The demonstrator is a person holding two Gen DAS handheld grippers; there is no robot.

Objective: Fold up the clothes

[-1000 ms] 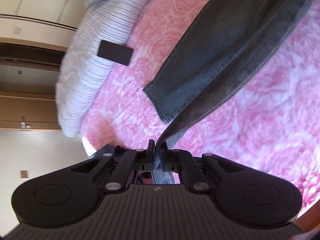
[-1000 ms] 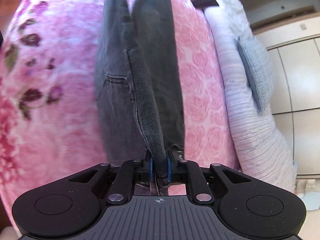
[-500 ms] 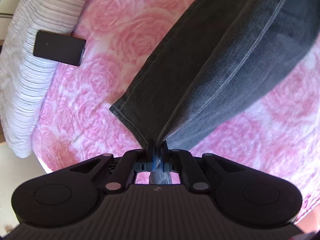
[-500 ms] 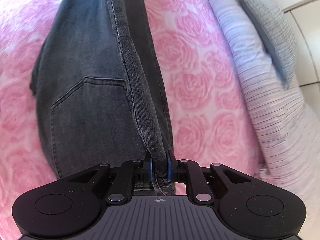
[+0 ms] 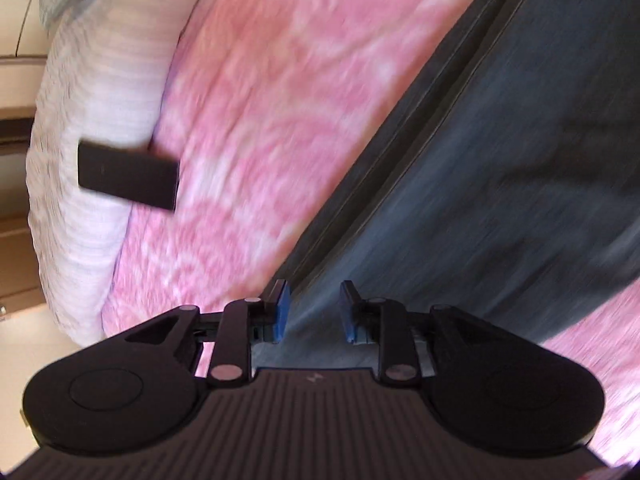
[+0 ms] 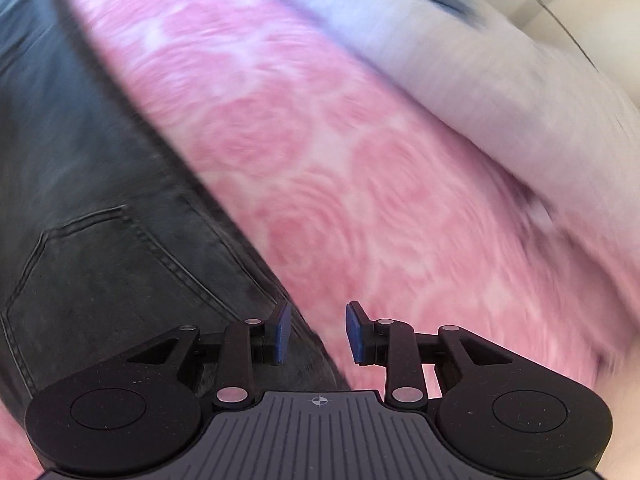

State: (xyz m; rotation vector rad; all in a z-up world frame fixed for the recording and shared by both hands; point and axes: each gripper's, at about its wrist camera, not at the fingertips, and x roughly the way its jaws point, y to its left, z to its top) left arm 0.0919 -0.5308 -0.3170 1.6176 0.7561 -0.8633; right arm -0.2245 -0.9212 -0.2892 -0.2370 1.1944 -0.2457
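Blue pads on both tools stand apart with nothing pinched between them. The left gripper (image 5: 313,307) has its fingers (image 5: 281,308) spread a moderate gap, and dark denim shows through the gap and under it, so it sits over the cloth, not on it. The right gripper (image 6: 318,332) is spread about the same; its left finger hangs over the garment's edge, its right finger over bare bedspread.

The jeans (image 6: 92,208) lie flat on the pink rose-print bedspread (image 6: 328,184), running as a long band diagonally across both views. A back pocket (image 6: 100,280) faces up near the right gripper, so that is the waist end. In the left view a doubled seam line (image 5: 404,168) runs along the edge nearest the pillow side; it reads as one leg laid on the other, though blur stops me confirming it.

Judgement: two tools at opposite ends of one long edge, both slack, fits laying a lengthwise fold down flat. How much folding remains, I can't tell.

Both frames are motion-smeared, so fine cloth detail is unreliable.

Further out: a striped white pillow (image 5: 92,160) along the bed's far side, with a flat black rectangular object (image 5: 128,178) resting at its edge, well clear of the jeans. Wardrobe panels (image 6: 592,4) beyond.
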